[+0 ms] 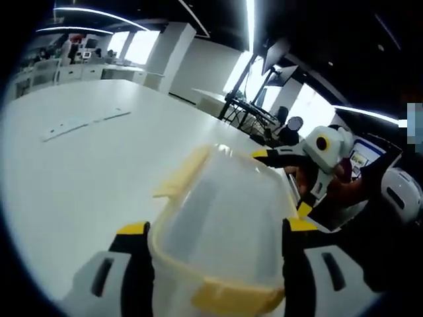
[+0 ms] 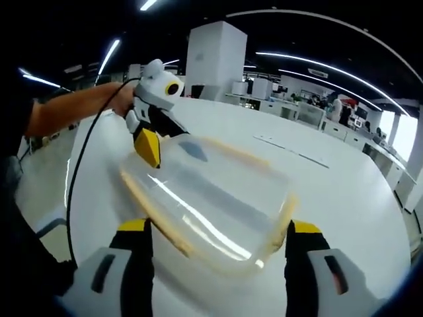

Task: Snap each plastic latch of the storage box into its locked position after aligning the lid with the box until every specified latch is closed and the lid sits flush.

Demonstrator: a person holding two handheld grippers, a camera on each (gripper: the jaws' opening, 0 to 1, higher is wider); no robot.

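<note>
Storage box (image 1: pixel 221 224) between left gripper (image 1: pixel 218 231) jaws

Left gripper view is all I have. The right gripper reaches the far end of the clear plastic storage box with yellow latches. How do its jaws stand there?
Observer: In the right gripper view, the right gripper has one jaw on each side of the clear plastic storage box. Whether they touch it, I cannot tell.
Operator: Does anything trail from my left gripper?
Observer: Yes. A thin black cable curves from the left gripper down toward the bottom of that view.
</note>
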